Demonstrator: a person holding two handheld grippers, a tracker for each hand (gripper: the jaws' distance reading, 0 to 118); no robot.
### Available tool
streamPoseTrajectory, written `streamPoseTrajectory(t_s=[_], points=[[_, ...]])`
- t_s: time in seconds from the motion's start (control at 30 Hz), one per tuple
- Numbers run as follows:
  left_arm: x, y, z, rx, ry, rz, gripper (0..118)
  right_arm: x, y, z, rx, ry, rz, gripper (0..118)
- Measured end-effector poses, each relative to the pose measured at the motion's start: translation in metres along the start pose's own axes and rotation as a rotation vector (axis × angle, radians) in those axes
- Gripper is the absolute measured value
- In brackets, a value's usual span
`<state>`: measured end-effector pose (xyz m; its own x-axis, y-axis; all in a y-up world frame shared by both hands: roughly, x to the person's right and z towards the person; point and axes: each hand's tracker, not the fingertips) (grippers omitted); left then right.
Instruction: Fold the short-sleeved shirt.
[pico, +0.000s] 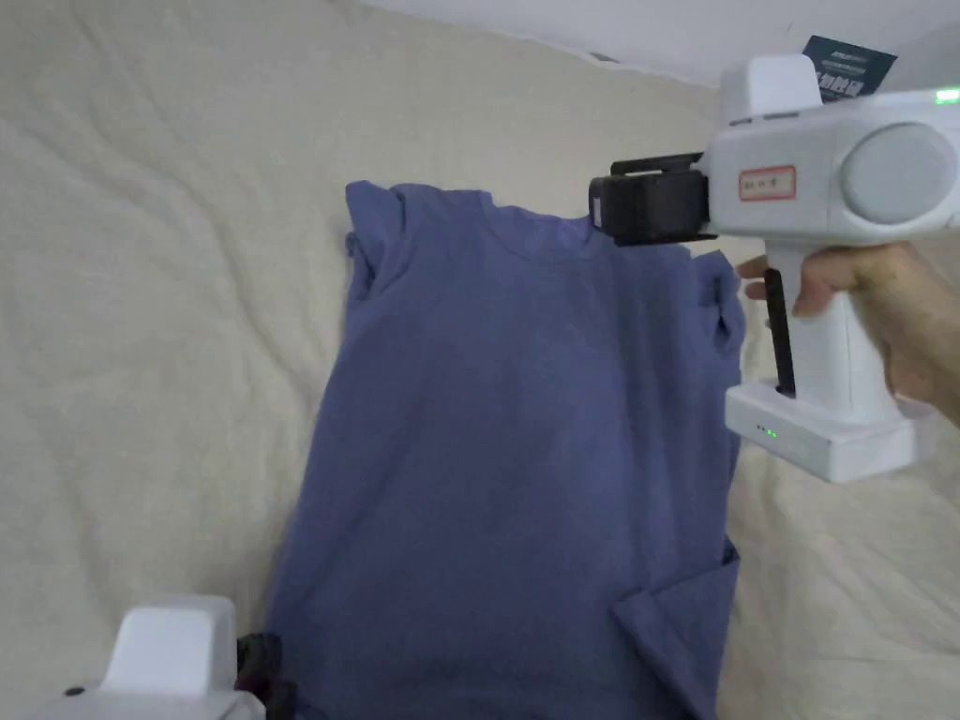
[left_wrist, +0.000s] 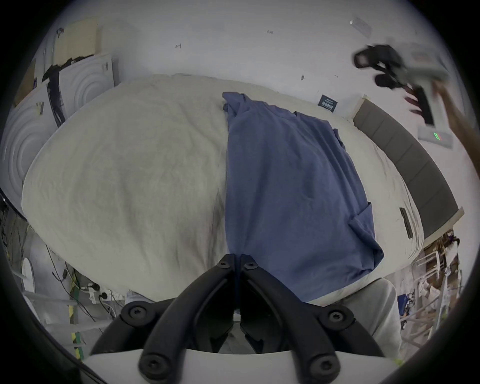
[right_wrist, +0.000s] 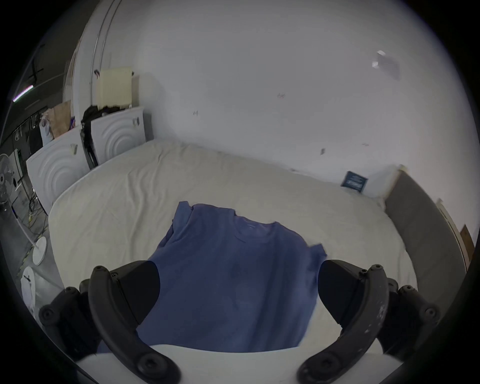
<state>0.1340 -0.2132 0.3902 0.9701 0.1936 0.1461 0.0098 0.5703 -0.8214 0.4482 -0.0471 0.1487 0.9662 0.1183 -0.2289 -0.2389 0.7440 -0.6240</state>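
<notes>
A blue short-sleeved shirt (pico: 525, 450) lies flat on the cream bed cover, collar at the far end and both sleeves turned in. Its near right hem corner is flipped over. My left gripper (left_wrist: 237, 259) sits at the shirt's near left hem corner, jaws pressed together with a sliver of blue cloth (left_wrist: 285, 181) between them. In the head view its white body (pico: 169, 656) pokes in at the bottom left. A hand holds my right gripper (pico: 642, 202) in the air over the shirt's far right shoulder. In the right gripper view that gripper (right_wrist: 237, 270) is open and holds nothing, with the shirt (right_wrist: 233, 298) below it.
The cream bed cover (pico: 141, 328) spreads wide to the left of the shirt. A white wall runs behind the bed, with a dark card (pico: 848, 66) leaning on it. A grey headboard (left_wrist: 405, 166) borders the right side. White ribbed panels (right_wrist: 117, 135) stand past the bed's far left corner.
</notes>
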Motion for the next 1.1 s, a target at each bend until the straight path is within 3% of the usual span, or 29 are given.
streamPoseTrajectory(t_s=[0.13,0.37,0.47,0.53,0.6,0.67,0.7,0.73,0.8,0.87,0.93,1.1], points=[[-0.006,0.003,-0.01,-0.035,-0.003,0.074,3,-0.001,0.056,-0.119,-0.215,0.093,0.024,118],[0.003,-0.001,-0.016,-0.051,0.064,0.072,3,-0.021,0.091,-0.288,-0.332,-0.003,0.069,118],[0.005,-0.001,-0.024,-0.097,0.067,0.102,3,-0.029,0.092,-0.338,-0.358,0.004,-0.013,117],[0.005,-0.001,-0.027,-0.128,0.067,0.121,3,-0.032,0.091,-0.361,-0.361,0.015,-0.078,111],[0.004,-0.003,-0.031,-0.148,0.065,0.14,3,-0.039,0.084,-0.366,-0.363,0.018,-0.098,109],[0.002,-0.005,-0.036,-0.171,0.062,0.157,3,-0.045,0.077,-0.378,-0.383,0.005,-0.1,91],[0.002,-0.006,-0.038,-0.18,0.061,0.166,3,-0.049,0.076,-0.385,-0.391,-0.001,-0.099,75],[0.001,-0.006,-0.039,-0.183,0.06,0.175,3,-0.051,0.071,-0.387,-0.396,-0.003,-0.102,48],[0.001,-0.006,-0.041,-0.19,0.06,0.19,3,-0.054,0.065,-0.388,-0.396,-0.023,-0.102,41],[0.002,-0.007,-0.04,-0.181,0.06,0.184,3,-0.052,0.07,-0.372,-0.379,-0.018,-0.071,5],[0.004,-0.01,-0.038,-0.173,0.068,0.158,3,-0.047,0.073,-0.356,-0.365,-0.001,-0.13,5],[0.006,-0.012,-0.026,-0.116,0.069,0.143,3,-0.031,0.102,-0.286,-0.327,-0.013,-0.173,5]])
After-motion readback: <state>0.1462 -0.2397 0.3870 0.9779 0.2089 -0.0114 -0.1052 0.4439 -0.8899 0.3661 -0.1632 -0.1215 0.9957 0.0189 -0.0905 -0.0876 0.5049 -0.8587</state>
